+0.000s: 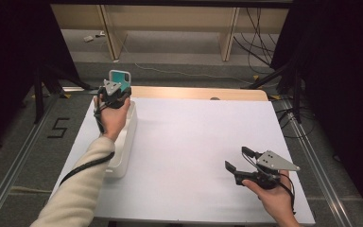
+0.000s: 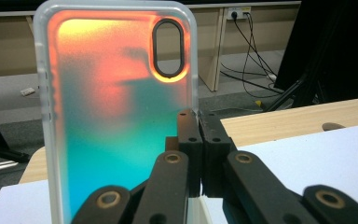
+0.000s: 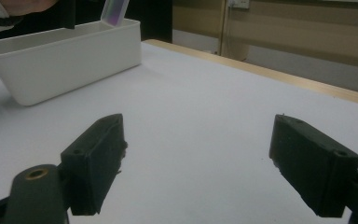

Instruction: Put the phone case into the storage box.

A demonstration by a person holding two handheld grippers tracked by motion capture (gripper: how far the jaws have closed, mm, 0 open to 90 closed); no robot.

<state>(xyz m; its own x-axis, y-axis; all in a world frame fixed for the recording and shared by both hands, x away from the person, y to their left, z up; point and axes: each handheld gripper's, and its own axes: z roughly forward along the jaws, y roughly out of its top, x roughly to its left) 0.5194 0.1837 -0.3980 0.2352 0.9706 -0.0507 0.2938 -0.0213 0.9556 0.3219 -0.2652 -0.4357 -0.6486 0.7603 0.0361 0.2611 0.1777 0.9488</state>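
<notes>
phone case (image 2: 116, 116) upright, long axis vertical, pinched by left tool (image 2: 199, 140)

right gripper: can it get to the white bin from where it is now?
Probably yes. The right gripper is open with nothing in it, and bare white table lies between it and the bin. The left gripper, shut on a phone case, is over the bin's far end and may crowd it.

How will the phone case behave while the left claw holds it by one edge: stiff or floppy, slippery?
The phone case, pinched at its edge by the left claw, stands upright without sagging, so it is probably fairly stiff. It is a thin, empty, translucent shell, so likely light. Its smooth, glossy surface may slip under a loose grip.
</notes>
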